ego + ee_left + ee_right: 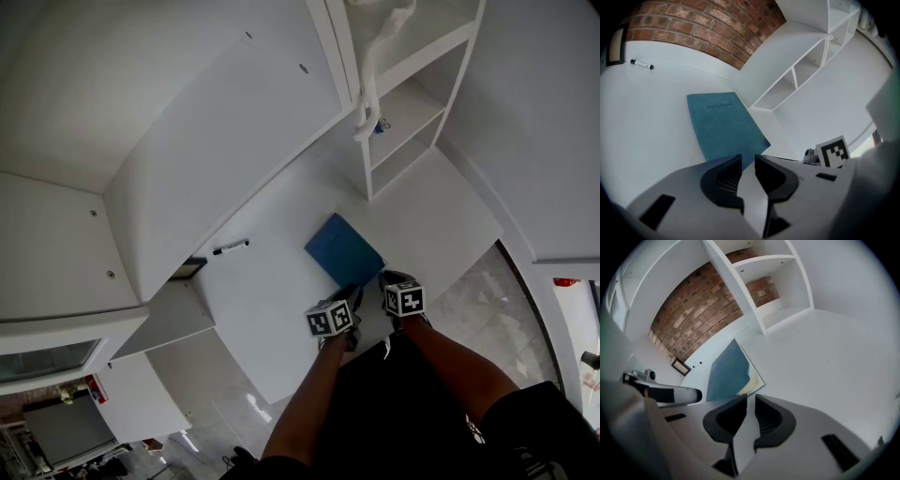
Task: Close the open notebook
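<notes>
Head view, steeply down: the notebook (342, 247) lies on the white surface (272, 309), a flat blue rectangle with crisp corners, right in front of both my tools. My left gripper (349, 294) is close to its near edge and my right gripper (388, 277) is just beside its near right corner. Each carries a cube (330, 319) of black-and-white squares. A slim marker pen (231, 247), white with a black cap, lies well apart to the left. A white shelf unit (412, 103) with square, boxy compartments stands at the far end.

Left gripper view now. My dark, ribbed fingers (723, 180) stand only narrowly apart. Bare white surface shows through the slim gap, so I'm holding nothing there. Just beyond them the cover (724, 126) is matte teal with a faint grain, and the word "notebook" is stamped near its far edge. Rough red brick wall (708, 28) curves behind it.

Right gripper view: these fingers (771, 420) are narrow too, a thin slot with nothing between them. The notebook sits just past their tips. Here the cover's edge runs in a soft curve, and a cream sliver of page (753, 377) shows beyond it at the corner.
</notes>
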`<state>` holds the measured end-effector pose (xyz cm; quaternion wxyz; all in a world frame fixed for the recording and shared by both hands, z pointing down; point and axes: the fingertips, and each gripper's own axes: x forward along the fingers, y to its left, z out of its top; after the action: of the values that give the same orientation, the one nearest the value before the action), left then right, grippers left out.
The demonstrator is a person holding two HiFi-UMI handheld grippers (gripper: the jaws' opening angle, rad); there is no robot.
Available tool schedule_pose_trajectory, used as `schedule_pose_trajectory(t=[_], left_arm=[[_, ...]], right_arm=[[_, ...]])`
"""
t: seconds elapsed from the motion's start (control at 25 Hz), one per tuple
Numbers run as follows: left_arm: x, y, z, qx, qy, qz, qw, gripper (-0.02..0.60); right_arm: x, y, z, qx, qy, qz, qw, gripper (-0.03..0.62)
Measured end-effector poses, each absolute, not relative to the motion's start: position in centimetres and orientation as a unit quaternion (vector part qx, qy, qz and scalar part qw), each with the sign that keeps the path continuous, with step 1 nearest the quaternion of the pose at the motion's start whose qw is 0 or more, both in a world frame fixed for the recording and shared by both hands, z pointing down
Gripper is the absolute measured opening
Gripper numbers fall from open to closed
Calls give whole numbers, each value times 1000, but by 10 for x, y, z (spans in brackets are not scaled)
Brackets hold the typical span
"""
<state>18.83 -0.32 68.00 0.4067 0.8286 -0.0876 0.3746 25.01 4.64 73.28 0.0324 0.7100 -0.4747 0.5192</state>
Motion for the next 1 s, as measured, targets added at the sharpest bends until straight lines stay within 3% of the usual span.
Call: schedule_pose_trajectory(t=[0.44,0.56,0.84,1.0], left_arm=[[183,-4,683,830,-89,365,413,64],[173,-5,654,850,-94,325,403,64],[112,-21,568,856,-131,200,458,44],[61,-38,511,886,-159,162,405,32]], right_arm=[[270,50,710,717,-499,480,80,31],[265,59,691,720,-503,473,73,19],[235,57,606,715,-553,420,74,0],[221,46,544,725,-585,348,98,0]])
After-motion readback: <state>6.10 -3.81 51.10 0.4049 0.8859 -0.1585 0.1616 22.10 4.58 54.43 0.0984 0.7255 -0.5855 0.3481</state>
